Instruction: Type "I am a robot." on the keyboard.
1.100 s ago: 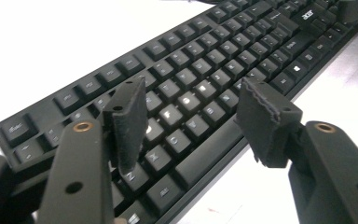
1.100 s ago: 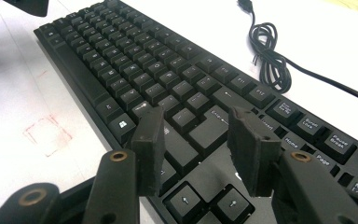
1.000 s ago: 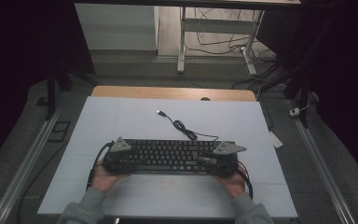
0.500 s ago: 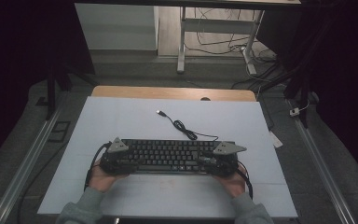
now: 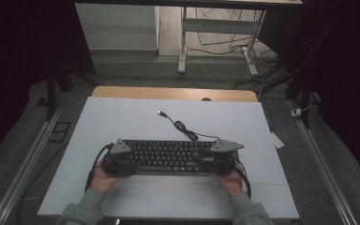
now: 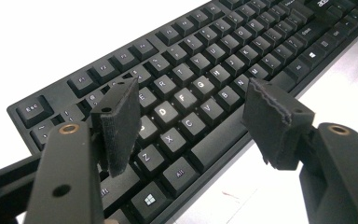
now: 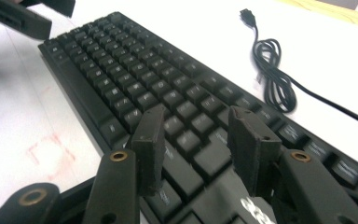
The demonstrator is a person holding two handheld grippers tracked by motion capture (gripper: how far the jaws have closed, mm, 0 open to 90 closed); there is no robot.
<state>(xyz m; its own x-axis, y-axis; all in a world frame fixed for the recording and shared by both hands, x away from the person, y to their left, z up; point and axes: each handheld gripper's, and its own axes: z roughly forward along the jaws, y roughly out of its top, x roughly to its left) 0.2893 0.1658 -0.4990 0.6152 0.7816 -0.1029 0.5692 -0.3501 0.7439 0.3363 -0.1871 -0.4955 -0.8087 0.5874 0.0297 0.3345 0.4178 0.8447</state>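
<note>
Black keyboard (image 5: 166, 157) lies on the white table (image 5: 122, 117), toward its near edge. Left gripper (image 6: 191, 116) over the keyboard's left end, jaws apart, just been opening, pads clear of the keys. Right gripper (image 7: 196, 140) over its right end, jaws apart, gripping nothing. Coiled cable (image 5: 183, 127) with plug just behind the keyboard

Keyboard (image 6: 205, 88) right end cut off; cable (image 7: 279, 79) runs off-frame.
</note>
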